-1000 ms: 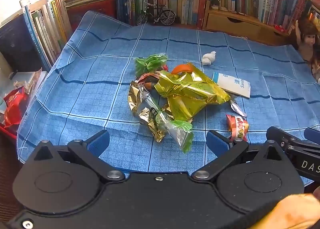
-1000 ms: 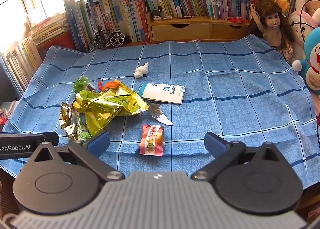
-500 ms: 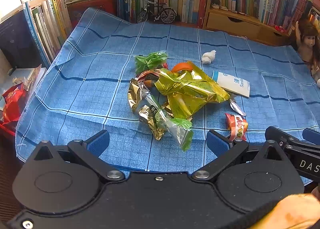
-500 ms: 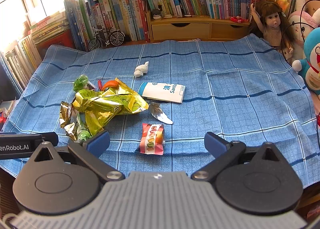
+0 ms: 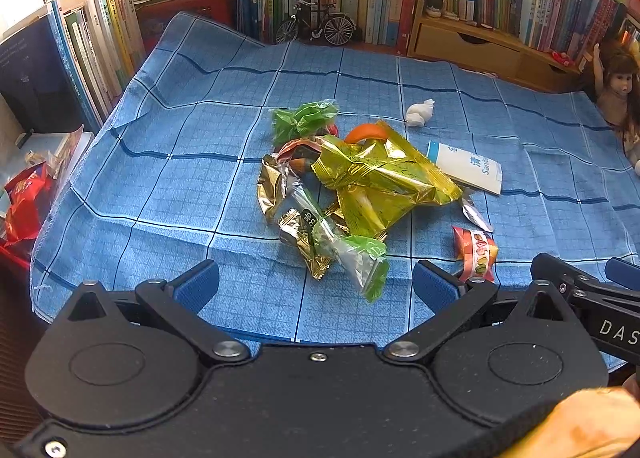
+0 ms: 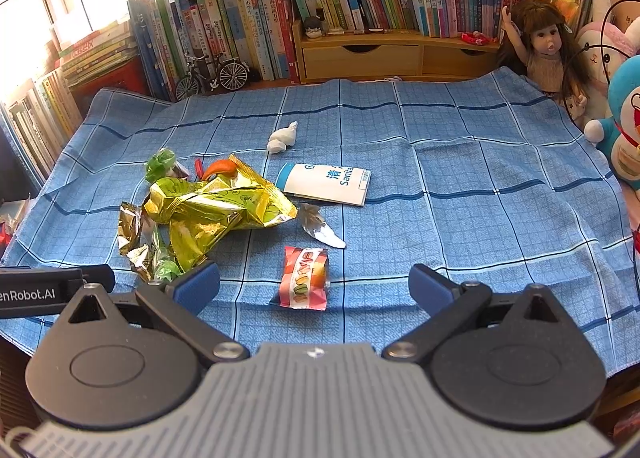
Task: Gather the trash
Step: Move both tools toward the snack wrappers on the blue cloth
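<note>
Wrappers lie heaped on the blue checked cloth (image 5: 168,193): a big crumpled gold bag (image 5: 380,177) (image 6: 216,209), a green wrapper (image 5: 304,121) (image 6: 160,163), a clear-and-green wrapper (image 5: 356,258) and small gold foil pieces (image 5: 304,238). A red snack packet (image 6: 304,278) (image 5: 476,254) lies apart near the front edge. A white tissue pack (image 6: 328,183) (image 5: 468,167) and a white paper ball (image 6: 282,135) (image 5: 418,113) sit farther back. My left gripper (image 5: 316,284) is open just short of the heap. My right gripper (image 6: 314,284) is open with the red packet between its fingers' line, untouched.
Books line the back and left edges, with a model bicycle (image 6: 212,75) and a wooden drawer box (image 6: 380,55). A doll (image 6: 548,49) and plush toys (image 6: 616,129) stand at the right. A red bag (image 5: 24,205) lies below the table's left edge.
Both grippers have drifted slightly; the left view has pulled back a little, showing more of the cloth's front edge. Nothing was grasped and the trash has not moved.
</note>
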The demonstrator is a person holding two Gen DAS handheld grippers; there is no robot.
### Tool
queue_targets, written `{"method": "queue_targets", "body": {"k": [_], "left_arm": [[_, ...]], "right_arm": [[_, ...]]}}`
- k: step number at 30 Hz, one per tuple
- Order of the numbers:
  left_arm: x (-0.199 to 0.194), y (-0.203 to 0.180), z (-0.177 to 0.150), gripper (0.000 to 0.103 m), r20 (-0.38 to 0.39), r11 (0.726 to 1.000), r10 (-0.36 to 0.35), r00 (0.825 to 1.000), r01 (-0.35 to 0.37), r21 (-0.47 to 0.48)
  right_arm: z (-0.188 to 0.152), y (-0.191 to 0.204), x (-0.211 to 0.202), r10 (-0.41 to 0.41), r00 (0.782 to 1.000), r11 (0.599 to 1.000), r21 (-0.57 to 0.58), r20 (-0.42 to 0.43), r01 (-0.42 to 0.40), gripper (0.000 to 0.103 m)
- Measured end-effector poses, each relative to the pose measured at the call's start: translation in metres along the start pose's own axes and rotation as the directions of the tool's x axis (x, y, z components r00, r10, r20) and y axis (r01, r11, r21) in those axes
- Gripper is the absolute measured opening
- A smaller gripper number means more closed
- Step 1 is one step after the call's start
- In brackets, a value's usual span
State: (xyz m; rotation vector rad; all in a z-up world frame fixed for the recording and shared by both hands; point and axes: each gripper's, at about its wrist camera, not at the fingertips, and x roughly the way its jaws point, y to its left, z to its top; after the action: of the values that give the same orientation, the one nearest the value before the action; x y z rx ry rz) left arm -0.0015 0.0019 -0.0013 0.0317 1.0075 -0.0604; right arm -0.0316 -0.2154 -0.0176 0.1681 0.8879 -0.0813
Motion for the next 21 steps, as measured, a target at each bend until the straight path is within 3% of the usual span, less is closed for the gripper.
{"method": "queue_targets", "body": {"k": [21], "left_arm": [[-0.0017,0.0007,0.0019,0.102,0.034,1.0,0.005,0.999,-0.005,0.01]], "right_arm": [[0.0023,0.0009,0.0032,-0.026,1.0,1.0,0.007,-0.01,0.026,0.103]]}}
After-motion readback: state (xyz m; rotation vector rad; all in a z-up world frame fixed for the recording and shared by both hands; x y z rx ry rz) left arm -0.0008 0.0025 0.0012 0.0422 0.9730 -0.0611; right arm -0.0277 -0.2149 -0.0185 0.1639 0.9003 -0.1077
